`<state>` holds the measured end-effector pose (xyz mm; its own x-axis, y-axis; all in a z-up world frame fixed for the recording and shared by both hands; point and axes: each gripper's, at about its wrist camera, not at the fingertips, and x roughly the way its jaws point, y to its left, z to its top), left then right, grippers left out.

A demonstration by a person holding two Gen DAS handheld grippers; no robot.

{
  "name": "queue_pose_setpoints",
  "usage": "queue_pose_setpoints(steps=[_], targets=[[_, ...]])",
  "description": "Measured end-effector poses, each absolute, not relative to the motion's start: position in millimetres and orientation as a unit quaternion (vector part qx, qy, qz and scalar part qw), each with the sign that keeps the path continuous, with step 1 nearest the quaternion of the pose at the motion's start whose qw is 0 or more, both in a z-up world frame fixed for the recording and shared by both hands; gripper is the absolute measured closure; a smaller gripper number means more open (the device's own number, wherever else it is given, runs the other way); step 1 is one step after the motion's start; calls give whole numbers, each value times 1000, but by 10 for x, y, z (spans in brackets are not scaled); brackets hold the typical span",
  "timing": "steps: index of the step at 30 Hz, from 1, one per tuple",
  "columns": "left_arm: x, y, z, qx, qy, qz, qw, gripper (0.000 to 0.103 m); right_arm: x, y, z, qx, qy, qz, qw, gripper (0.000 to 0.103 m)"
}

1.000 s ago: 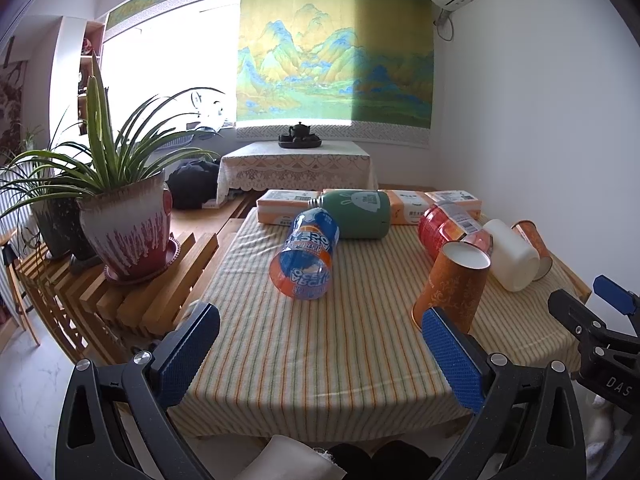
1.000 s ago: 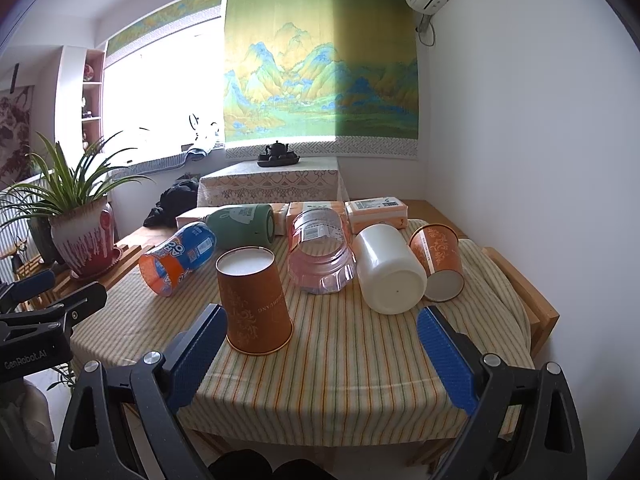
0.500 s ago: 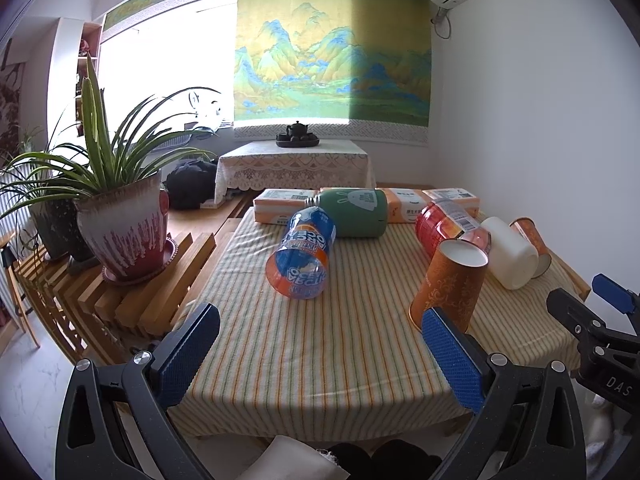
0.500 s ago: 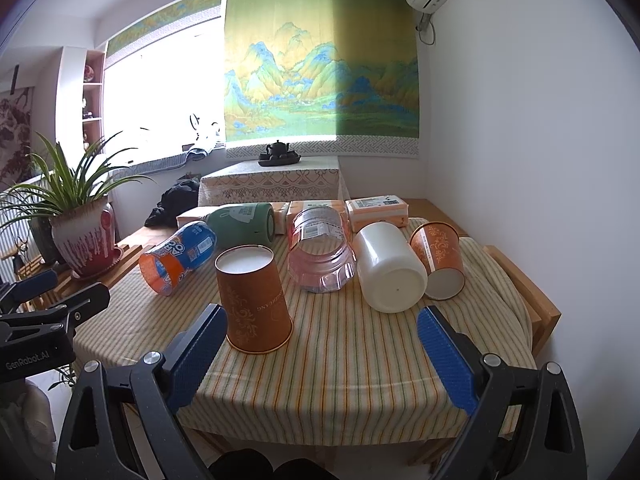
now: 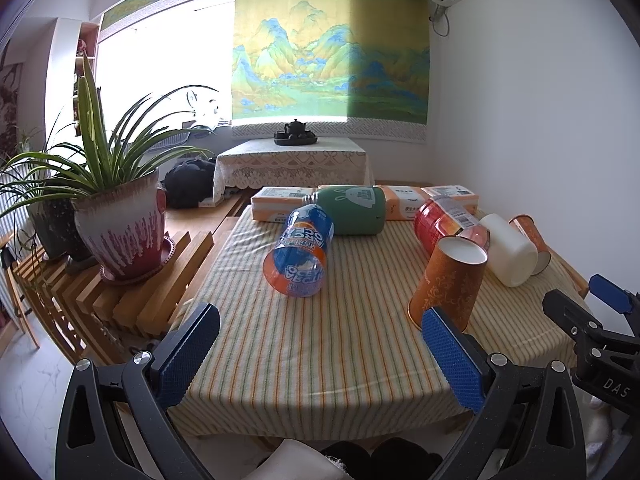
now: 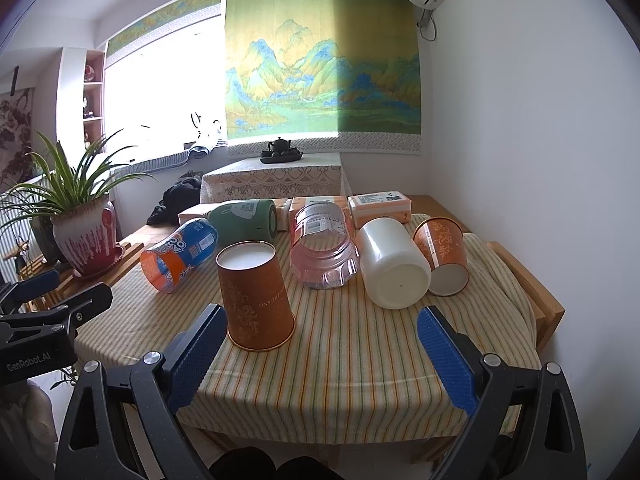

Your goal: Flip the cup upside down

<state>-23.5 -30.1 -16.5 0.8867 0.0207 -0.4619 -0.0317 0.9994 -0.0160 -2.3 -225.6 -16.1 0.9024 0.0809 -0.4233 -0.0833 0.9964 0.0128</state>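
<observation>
An orange paper cup (image 6: pixel 256 296) stands upside down, rim on the striped tablecloth (image 6: pixel 360 352), white base up; it also shows in the left wrist view (image 5: pixel 450 280). A second orange paper cup (image 6: pixel 442 254) lies tilted at the right, against a white cup (image 6: pixel 392 264) on its side. My right gripper (image 6: pixel 320 356) is open and empty, held back over the table's front edge, its left pad just left of the upside-down cup. My left gripper (image 5: pixel 320 356) is open and empty at the front edge, its right pad near that cup.
A blue-orange bottle (image 5: pixel 300 252), a green flask (image 5: pixel 352 210), a pink jar (image 6: pixel 322 246) and tissue packs (image 6: pixel 378 204) lie on the table. A potted plant (image 5: pixel 116 216) stands on a wooden rack left. A wall is close on the right.
Both grippers have stayed open and empty. The left wrist view has shifted slightly, with the scene sliding a little up and left. The cups have not moved.
</observation>
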Motion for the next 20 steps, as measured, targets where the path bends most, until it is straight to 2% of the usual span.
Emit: queue_pose_setpoints(steps=[20], targets=[[-191,-266,-186,-13,238,15,971,1,9,-2216,-202,-1,220,42,975,9]])
